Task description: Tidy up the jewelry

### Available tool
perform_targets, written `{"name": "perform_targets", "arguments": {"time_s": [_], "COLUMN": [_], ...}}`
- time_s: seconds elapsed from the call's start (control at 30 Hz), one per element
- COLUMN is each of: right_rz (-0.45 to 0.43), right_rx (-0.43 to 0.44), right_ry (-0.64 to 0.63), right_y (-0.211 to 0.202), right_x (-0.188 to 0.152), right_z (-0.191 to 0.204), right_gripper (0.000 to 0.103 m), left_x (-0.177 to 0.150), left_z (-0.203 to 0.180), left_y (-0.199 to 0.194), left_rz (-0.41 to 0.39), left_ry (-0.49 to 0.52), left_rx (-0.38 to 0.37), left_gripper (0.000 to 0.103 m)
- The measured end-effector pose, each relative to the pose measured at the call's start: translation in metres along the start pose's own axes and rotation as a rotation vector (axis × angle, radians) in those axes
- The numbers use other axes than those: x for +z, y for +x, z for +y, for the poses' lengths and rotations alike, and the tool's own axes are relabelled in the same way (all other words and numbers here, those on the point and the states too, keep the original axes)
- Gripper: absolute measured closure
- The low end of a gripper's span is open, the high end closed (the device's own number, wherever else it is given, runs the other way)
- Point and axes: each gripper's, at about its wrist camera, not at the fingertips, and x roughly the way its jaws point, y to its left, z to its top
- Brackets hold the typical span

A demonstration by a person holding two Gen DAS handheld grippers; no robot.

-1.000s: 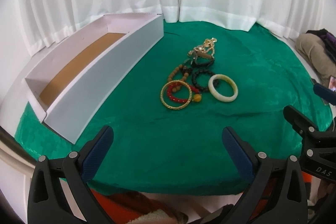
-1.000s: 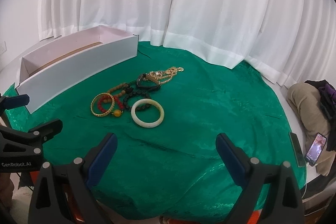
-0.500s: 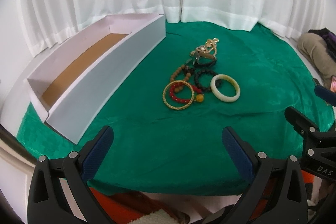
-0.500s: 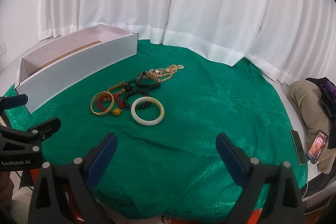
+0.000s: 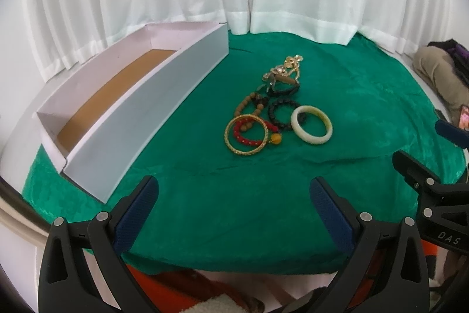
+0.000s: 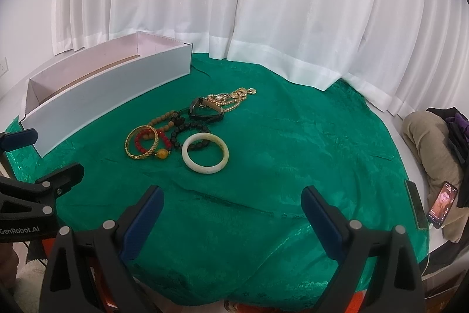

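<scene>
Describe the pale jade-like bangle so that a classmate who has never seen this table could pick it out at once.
On the green velvet cloth, right of the long white cardboard box, lies a cluster of jewelry. The smooth, pale cream stone bangle sits at its near right edge, beside the gold patterned bangle. It alone is a thick, plain, whitish ring, neither beaded nor metallic.
</scene>
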Motion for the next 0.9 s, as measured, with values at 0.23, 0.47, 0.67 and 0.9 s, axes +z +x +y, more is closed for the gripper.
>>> {"name": "perform_targets", "arguments": {"time_s": [0.23,0.47,0.67,0.9], "right_rz": [0.001,0.007,0.010,0.013], "right_rx": [0.000,-0.002,-0.001,-0.001], "right_ry": [0.000,-0.001,-0.002,-0.002], "right_y": [-0.0001,0.0013,0.0020,0.0032], "right_x": [-0.0009,-0.0020,-0.0012,-0.0022], "right_z": [0.0000,-0.0001,0.0002,0.0001], "right_gripper": [0.007,0.007,0.007,0.007], "left_x": [-0.0012,-0.0018,-0.0021,-0.0030], "left_z": [0.0001,-0.0007,-0.0004,-0.0006], "left_y": [-0.0008,-0.0004,-0.0001,0.0002], "left_rz": [-0.005,-0.006,-0.003,0.000], "left_ry": [-0.003,0.002,0.001,0.003], "left_rx": [0.001,0.005,0.007,0.006], "left_gripper": [0.000,0.000,0.000,0.000]}}
